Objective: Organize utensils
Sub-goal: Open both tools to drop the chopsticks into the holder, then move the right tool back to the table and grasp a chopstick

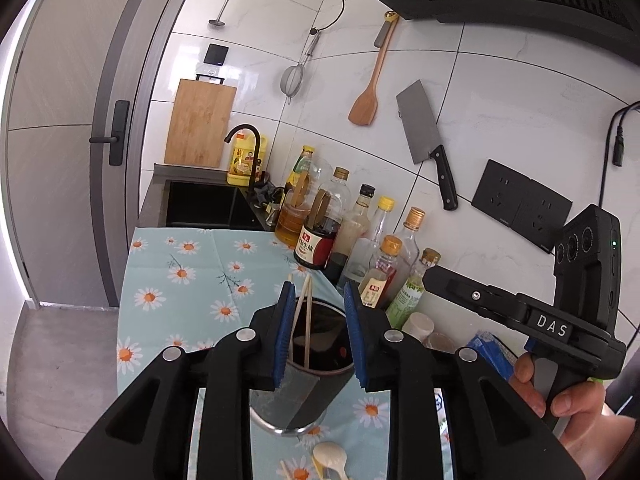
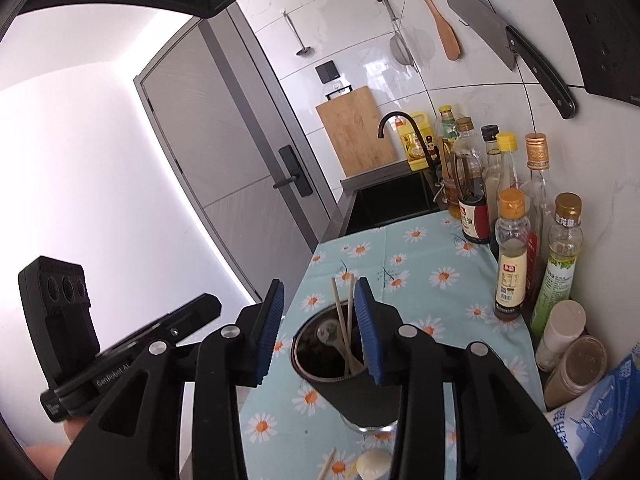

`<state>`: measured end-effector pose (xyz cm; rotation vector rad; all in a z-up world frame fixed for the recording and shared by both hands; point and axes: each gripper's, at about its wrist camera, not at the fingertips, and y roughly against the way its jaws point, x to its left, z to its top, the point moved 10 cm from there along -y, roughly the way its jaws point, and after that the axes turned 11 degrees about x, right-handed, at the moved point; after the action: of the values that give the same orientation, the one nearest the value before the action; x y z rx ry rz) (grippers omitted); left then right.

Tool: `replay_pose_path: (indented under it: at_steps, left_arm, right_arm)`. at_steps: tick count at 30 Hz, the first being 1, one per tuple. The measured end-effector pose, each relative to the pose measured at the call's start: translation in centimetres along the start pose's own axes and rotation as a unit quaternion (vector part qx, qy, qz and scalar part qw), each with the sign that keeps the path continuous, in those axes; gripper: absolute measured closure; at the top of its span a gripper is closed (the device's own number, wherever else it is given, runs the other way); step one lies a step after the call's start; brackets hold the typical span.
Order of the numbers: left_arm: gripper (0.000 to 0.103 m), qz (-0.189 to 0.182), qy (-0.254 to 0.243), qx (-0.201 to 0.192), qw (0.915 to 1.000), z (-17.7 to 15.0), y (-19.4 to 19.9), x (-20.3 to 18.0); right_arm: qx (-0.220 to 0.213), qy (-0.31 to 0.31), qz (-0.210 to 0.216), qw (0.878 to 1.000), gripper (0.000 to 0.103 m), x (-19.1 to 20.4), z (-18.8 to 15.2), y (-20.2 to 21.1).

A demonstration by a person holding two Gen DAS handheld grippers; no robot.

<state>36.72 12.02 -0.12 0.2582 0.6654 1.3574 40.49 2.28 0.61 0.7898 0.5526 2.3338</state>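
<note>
left gripper (image 1: 320, 332): jaws apart, empty | right gripper (image 2: 320, 328): jaws apart, empty | dark cylindrical metal utensil cup (image 1: 296, 396): lower centre of frame, on daisy-print blue cloth (image 1: 192, 276), held pale wooden chopsticks (image 1: 307, 320)

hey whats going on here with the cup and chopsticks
A person holding a gripper in each hand is sorting utensils on a daisy-print cloth. A dark cup already holds two chopsticks and a white spoon. The left gripper and right gripper both hang open near the cup, gripping nothing. Another white spoon and a chopstick lie on the cloth in front.
</note>
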Motion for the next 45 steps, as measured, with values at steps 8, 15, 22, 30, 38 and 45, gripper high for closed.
replay_pose_path:
  at_steps: [8,15,22,30,38,45]
  left_arm:
    - [0.079,-0.011,-0.02,0.063,0.9978,-4.9,1.1,-0.3]
    - [0.079,-0.015,-0.034,0.132,0.9906,-10.9,0.4,-0.7]
    - [0.079,-0.023,-0.023,0.185,0.9823,-15.9,-0.6,-0.6]
    - [0.079,-0.028,0.011,0.227,0.9734,-20.1,-1.3,0.9]
    - [0.079,-0.016,0.04,0.238,0.9703,-22.1,-1.3,2.6]
    - [0.078,-0.011,0.06,0.245,0.9677,-23.3,-1.4,3.8]
  right_arm:
    - [0.173,0.029,-0.029,0.984,0.056,0.7,-7.8,-0.9]
    - [0.296,0.03,-0.055,0.953,0.056,0.5,-15.7,-2.0]
    - [0.374,0.013,-0.071,0.925,0.056,-0.5,-20.9,-2.6]
    - [0.488,0.0,-0.091,0.868,0.057,-1.4,-26.5,-4.3]
    - [0.554,0.008,-0.134,0.821,0.081,-2.6,-30.4,-5.8]
    - [0.575,0.008,-0.157,0.803,0.085,-2.8,-31.6,-7.0]
